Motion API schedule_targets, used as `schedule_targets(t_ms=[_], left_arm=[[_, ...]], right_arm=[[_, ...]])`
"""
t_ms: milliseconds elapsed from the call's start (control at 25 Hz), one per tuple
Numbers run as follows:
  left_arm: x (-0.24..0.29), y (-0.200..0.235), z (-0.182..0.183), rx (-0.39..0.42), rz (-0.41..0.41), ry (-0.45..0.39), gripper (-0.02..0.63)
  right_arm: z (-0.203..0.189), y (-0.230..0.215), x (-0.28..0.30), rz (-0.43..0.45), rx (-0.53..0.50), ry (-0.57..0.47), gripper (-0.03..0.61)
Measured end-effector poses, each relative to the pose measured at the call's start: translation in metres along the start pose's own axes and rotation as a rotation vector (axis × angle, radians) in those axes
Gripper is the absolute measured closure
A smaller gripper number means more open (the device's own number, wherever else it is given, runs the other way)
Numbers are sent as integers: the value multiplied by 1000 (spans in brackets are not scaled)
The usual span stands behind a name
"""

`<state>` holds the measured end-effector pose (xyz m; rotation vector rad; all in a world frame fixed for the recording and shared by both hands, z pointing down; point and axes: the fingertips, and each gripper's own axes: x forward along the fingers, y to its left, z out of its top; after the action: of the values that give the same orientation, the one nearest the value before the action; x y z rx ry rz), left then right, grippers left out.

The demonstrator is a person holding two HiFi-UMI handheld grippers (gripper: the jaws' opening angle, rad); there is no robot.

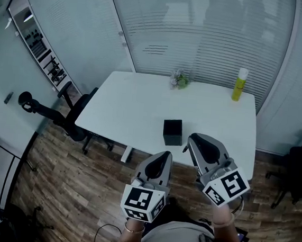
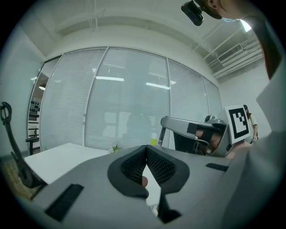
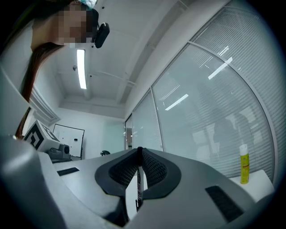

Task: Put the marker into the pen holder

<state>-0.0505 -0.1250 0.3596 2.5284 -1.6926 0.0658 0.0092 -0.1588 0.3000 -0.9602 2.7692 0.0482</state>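
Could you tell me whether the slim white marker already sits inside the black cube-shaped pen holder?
No, the marker is clamped between the right gripper's jaws, while the pen holder stands on the white table.

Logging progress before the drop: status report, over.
Left tool shut, empty. Right tool shut on slim white marker. Black cube pen holder ahead, nothing blocking.

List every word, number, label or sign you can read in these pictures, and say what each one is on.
None can be read.
Yellow bottle: any print too small to read.
Marker: dark marks on barrel, too blurred.
Cube on left gripper, cube on right gripper: black-and-white square patterns, no letters.
Pen holder: plain black, no print seen.
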Motion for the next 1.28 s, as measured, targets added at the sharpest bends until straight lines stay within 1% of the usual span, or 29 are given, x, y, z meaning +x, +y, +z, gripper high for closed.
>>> schedule_targets(t_ms=[360,720,1080,1280], left_arm=[[26,36,-2,-6,-38,5,595],[53,62,-4,-13,-101,11,594],[64,89,-15,-31,-146,38,595],[67,95,-20,-43,-164,48,595]], right_arm=[[-17,-18,38,-36,-14,19,528],[-38,-35,73,-69,-39,51,528],[-62,-42,98,-110,-62,86,528],[-75,-45,106,-114,-77,101,528]])
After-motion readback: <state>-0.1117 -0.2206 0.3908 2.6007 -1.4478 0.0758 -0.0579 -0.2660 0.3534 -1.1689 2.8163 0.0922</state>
